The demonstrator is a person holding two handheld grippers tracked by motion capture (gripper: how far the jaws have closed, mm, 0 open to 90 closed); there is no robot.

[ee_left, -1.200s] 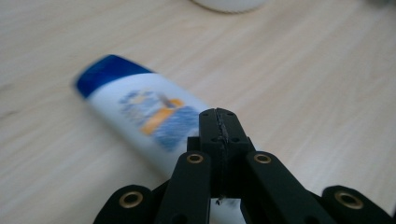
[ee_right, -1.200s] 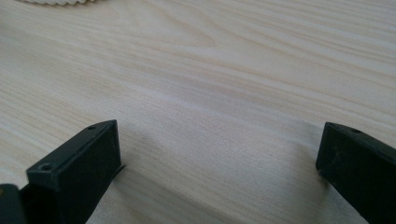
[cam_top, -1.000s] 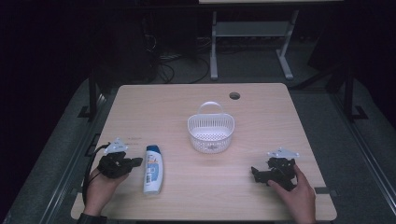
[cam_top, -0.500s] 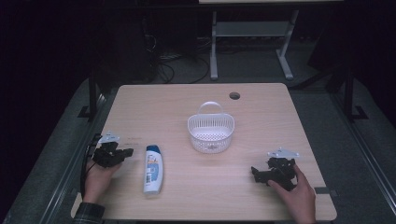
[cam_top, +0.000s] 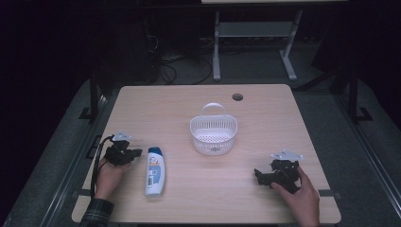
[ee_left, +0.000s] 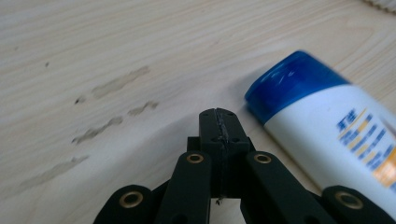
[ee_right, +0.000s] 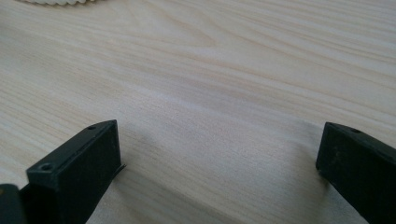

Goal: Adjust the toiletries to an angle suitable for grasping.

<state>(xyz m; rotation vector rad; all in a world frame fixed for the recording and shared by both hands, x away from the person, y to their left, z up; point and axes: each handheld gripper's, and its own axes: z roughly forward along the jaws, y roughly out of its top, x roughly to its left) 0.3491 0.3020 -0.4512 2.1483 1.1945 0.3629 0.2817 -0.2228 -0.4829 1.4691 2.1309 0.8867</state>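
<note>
A white bottle [cam_top: 154, 171] with a blue cap lies flat on the wooden table [cam_top: 198, 109], cap pointing away from the person. My left gripper [cam_top: 137, 152] rests just left of the cap, jaws pressed together with nothing between them; in the left gripper view its tips [ee_left: 219, 122] sit beside the blue cap of the bottle [ee_left: 327, 130] without touching it. My right gripper [cam_top: 257, 174] lies on the table at the front right, held by a hand, jaws wide apart over bare wood [ee_right: 219, 140]. A white slotted basket [cam_top: 213, 133] with a handle stands mid-table.
A round cable hole [cam_top: 237, 97] is near the table's far edge. Faint smudges mark the wood [ee_left: 112, 84] ahead of the left gripper. A cable [cam_top: 98, 161] trails from the left gripper off the left edge. The basket's rim [ee_right: 56, 1] peeks in far ahead of the right gripper.
My left gripper has drawn back to the left and slightly down, away from the bottle's middle toward its cap end. The right gripper, bottle and basket have stayed put.
</note>
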